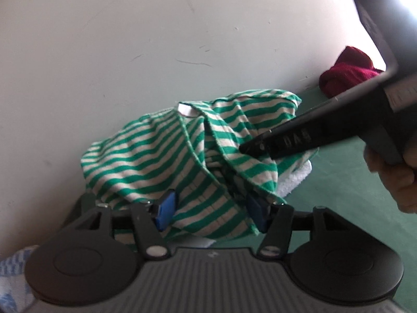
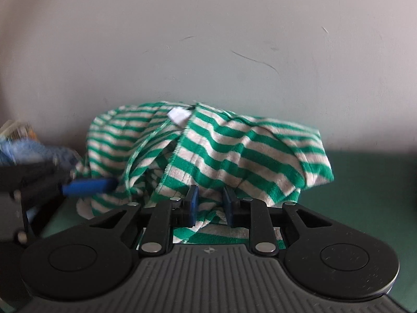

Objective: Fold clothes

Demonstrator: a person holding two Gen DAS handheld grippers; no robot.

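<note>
Left wrist view: the left gripper (image 1: 211, 212) has its blue pads (image 1: 165, 212) set fairly wide apart, with a bunch of the green-and-cream striped garment (image 1: 156, 156) lying between them. The cloth fills the gap, but whether the pads actually press on it I cannot tell. The garment sits crumpled in a heap on the green tabletop (image 1: 338, 182), close against the pale wall (image 1: 130, 39) behind it. From the right, the right gripper (image 1: 245, 151) reaches in with its dark fingers tipped into a fold of the stripes, and the person's hand (image 1: 393, 180) holds its handle at the right edge. A white towel (image 1: 294, 180) pokes out beneath the garment on the right. Farther right, against the wall, lies a dark red cloth (image 1: 349, 73). A blue-and-white checked cloth (image 1: 13, 274) shows at the near left corner.

Right wrist view: the right gripper (image 2: 209, 206) has its pads drawn close together and clenched on a narrow pinch of the striped garment (image 2: 234, 143), which mounds up just beyond them. The left gripper (image 2: 90, 186) enters from the left, one blue pad against the heap's left side. Only here, a pale blue cloth (image 2: 28, 150) is seen at the far left by the wall (image 2: 208, 39).
</note>
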